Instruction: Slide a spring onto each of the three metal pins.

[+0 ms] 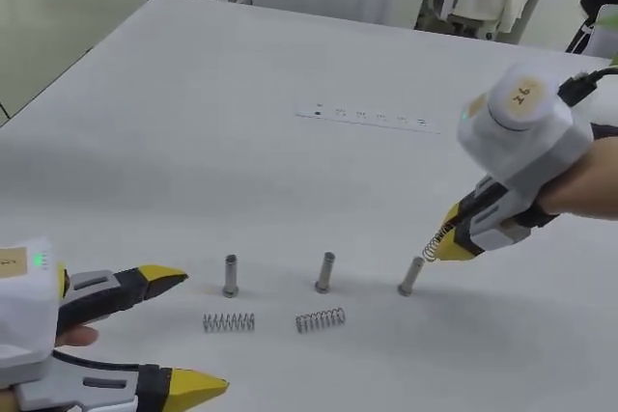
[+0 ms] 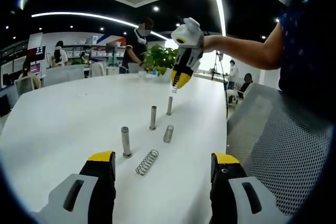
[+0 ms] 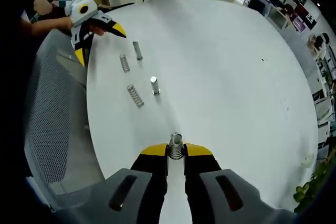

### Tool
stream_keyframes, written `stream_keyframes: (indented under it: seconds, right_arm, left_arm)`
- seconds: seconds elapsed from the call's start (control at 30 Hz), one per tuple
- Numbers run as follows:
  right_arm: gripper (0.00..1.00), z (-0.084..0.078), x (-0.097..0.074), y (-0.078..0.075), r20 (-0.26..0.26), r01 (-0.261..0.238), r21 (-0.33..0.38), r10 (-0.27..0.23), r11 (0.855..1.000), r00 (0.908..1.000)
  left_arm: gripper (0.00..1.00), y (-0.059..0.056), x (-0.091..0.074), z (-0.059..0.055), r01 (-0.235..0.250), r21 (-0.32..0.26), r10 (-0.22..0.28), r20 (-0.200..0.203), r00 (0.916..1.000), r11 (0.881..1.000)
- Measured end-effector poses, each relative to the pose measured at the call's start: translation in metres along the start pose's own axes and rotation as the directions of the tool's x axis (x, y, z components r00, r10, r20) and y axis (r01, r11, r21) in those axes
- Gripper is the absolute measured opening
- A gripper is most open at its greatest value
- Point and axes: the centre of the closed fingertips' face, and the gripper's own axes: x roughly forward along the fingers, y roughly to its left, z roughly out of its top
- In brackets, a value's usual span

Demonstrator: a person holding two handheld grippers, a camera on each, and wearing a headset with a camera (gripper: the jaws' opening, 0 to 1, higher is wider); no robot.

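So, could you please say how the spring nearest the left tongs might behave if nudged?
Lying sideways on the smooth table, the spring probably rolls. Thin open coils suggest it is light and easily squashed.

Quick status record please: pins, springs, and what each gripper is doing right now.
pins: left pin, middle pin and right pin, upright on the table
left loose spring: lying before the left pin
middle loose spring: lying before the middle pin
held spring: in the right gripper, lower end at the right pin's top
left gripper: open, holding nothing
progress: left and middle pins bare
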Motion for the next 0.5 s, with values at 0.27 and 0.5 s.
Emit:
stream_keyframes:
  seconds: [0.27,0.5]
  right_arm:
    - [0.09,0.002,0.007,0.0,-0.019,-0.018,-0.011,0.018,1.0,0.9996]
    - [0.09,0.001,0.012,-0.002,-0.035,-0.025,-0.014,0.025,1.0,0.9991]
  left_arm:
    - [0.69,0.002,-0.001,0.0,-0.003,-0.002,0.003,0.002,1.0,1.0]
    - [0.68,0.001,-0.001,0.0,-0.001,-0.001,0.001,0.006,1.0,1.0]
